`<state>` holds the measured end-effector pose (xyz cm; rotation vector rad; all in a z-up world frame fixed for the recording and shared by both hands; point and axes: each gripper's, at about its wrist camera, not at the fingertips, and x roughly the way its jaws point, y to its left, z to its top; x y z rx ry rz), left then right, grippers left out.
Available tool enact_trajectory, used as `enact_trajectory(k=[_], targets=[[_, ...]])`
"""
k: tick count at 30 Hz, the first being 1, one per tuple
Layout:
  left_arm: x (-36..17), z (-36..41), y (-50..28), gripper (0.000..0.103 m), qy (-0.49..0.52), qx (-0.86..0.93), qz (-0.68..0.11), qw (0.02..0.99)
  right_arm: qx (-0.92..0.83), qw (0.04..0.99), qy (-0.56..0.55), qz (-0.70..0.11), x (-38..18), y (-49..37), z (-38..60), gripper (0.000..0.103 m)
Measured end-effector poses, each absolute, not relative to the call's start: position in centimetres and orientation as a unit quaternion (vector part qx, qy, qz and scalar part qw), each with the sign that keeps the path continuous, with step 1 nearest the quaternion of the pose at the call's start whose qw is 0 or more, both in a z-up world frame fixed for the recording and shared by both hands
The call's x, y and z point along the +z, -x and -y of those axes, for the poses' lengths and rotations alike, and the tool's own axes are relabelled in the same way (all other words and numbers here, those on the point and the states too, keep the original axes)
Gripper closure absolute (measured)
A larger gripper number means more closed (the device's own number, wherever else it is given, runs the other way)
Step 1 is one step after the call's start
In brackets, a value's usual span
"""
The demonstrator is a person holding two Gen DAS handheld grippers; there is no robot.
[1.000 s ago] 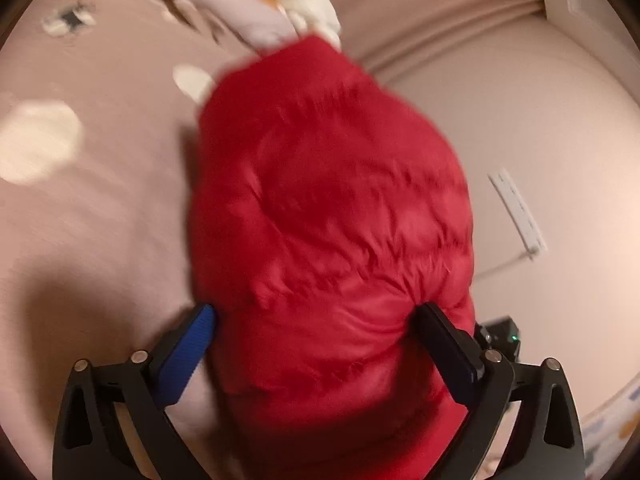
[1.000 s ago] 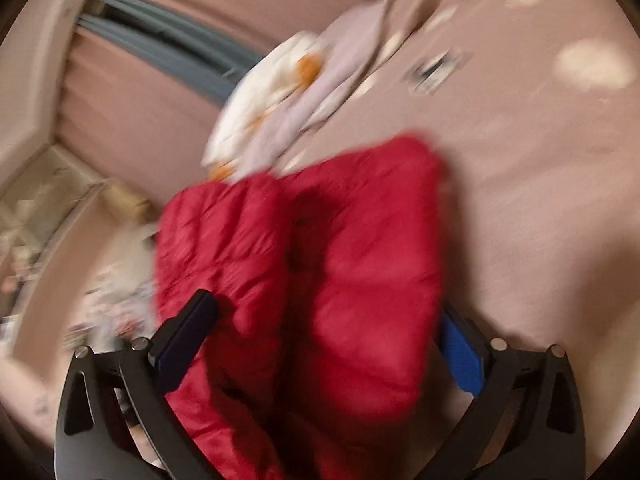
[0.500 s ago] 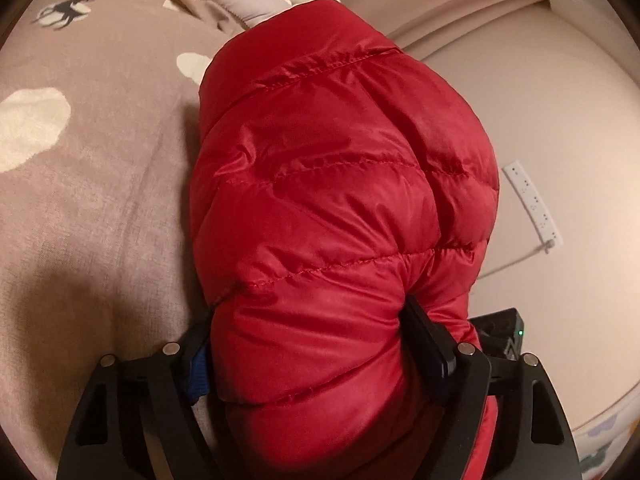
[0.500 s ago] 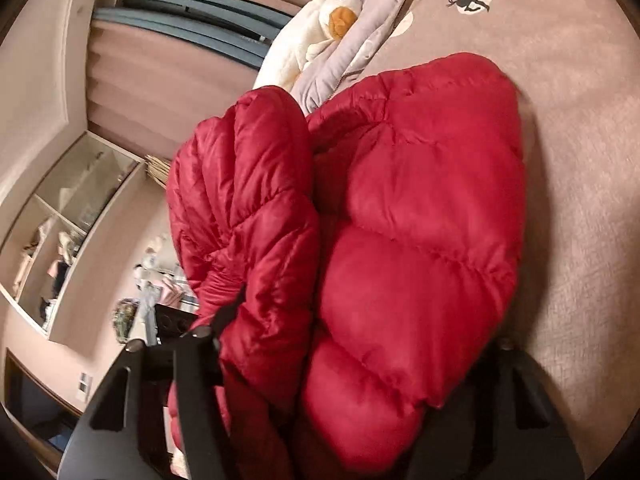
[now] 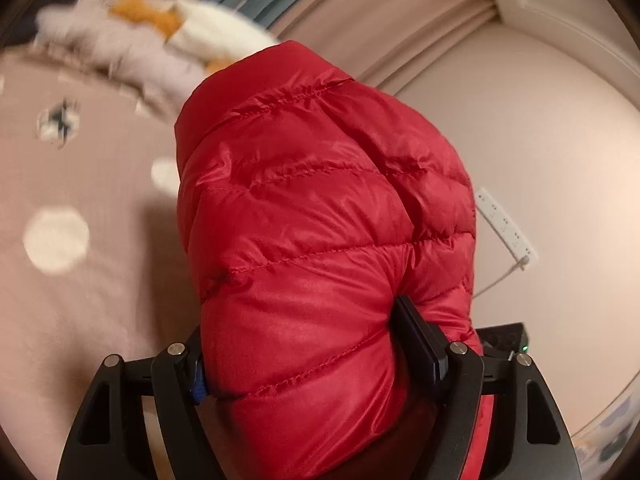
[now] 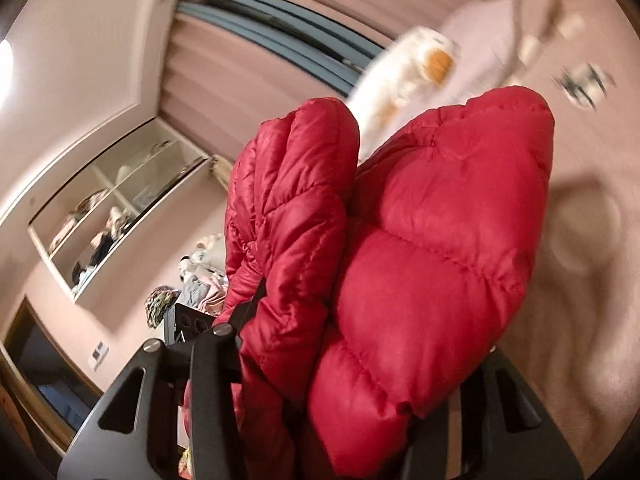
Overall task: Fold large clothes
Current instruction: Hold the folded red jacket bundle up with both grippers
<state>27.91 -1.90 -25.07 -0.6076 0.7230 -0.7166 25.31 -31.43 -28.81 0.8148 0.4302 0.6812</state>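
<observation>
A puffy red quilted jacket fills the middle of the left wrist view, lifted above the pink bedspread. My left gripper has its jaws closing on the jacket's thick padding, both pads pressed into it. In the right wrist view the same red jacket bulges in two folds. My right gripper is closing on that bundle, and the fabric hides most of both fingers.
A white and orange plush toy and a lilac cloth lie at the bed's far end. A power strip hangs on the wall at right. Shelves and clutter stand left of the bed.
Both grippers have narrowed onto the red jacket and lifted it off the bedspread. The curtains and wall now show more behind it.
</observation>
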Motion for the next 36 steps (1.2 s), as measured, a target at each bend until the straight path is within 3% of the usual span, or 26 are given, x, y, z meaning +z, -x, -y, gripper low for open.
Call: enact_trajectory(k=[6,36], targets=[[-21.2,2.0,-24.6,0.027,0.252,-0.322,-0.298,0.863,0.335,0.853,-0.358,-0.18,-25.3,-24.2,30.2,0.058],[-21.2,-0.9,-23.4,0.027,0.239,-0.325,-0.276,0.872,0.344,0.856,-0.347,-0.17,-24.8,-23.5,30.2,0.053]])
